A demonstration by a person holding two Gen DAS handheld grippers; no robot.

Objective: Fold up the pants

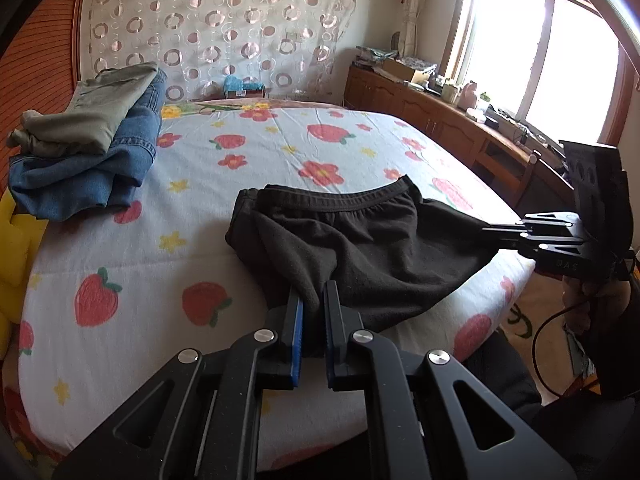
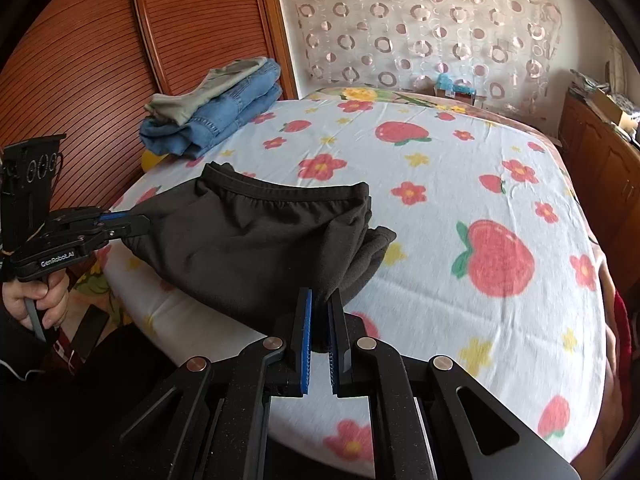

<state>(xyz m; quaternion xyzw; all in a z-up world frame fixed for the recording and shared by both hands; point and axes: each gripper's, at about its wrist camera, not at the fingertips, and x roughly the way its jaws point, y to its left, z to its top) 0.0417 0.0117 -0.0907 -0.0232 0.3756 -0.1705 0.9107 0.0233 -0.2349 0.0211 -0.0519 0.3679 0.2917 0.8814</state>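
Black fleece pants (image 1: 360, 240) lie bunched near the front edge of the bed, elastic waistband toward the far side. My left gripper (image 1: 314, 300) is shut on a pinch of the fabric at the near left corner. In the same view my right gripper (image 1: 490, 232) is shut on the pants' right end, and the cloth is pulled taut between the two. In the right wrist view the right gripper (image 2: 322, 304) clamps the black pants (image 2: 248, 240) between its blue pads, while the left gripper (image 2: 136, 222) holds the opposite end, gripped by a hand (image 2: 36, 300).
The bed (image 1: 240, 160) has a white sheet printed with strawberries and flowers. Folded blue jeans (image 1: 80, 176) with an olive garment (image 1: 92, 120) on top sit at its far left corner. A wooden cabinet (image 1: 440, 120) runs along the right under a window. A yellow object (image 1: 16, 240) lies at the left edge.
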